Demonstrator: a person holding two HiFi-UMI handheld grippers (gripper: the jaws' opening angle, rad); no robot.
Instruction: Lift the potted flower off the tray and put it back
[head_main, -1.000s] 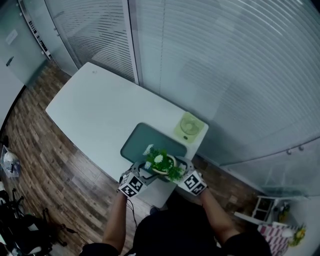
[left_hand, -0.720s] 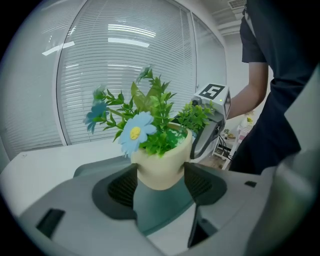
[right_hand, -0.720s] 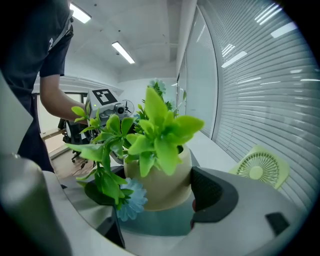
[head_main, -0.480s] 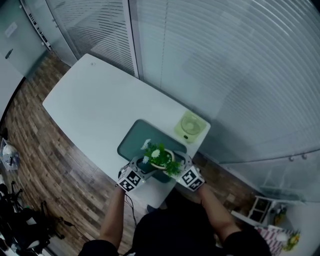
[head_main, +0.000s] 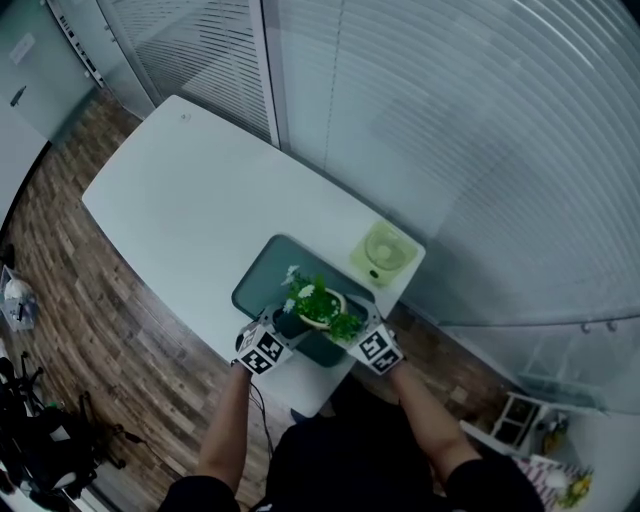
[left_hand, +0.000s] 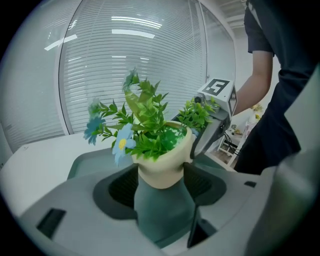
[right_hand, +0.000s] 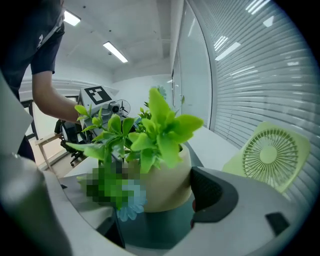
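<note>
1. Pot (head_main: 320, 306), cream with green leaves and blue flowers (left_hand: 122, 142), sits lower centre of the head view, over the near part of the tray (head_main: 268, 276).
2. Can't tell whether the pot's base touches the tray; dark green shows under it in both gripper views.
3. Left gripper (head_main: 280, 332): jaws clenched on the pot, one dark pad on each side of its lower wall.
4. Right gripper (head_main: 356, 330): grasping the pot from the opposite side. One pad is against the pot wall at the right of its view; the other jaw is hidden by leaves.
5. In the left gripper view, the right gripper's jaw touches the pot rim at the right.
6. Green tray lies on the white tabletop (head_main: 190, 200), near its lower-right end.
7. Pale green fan (head_main: 383, 252) stands just beside the tray's far right corner, apart from the pot.
</note>
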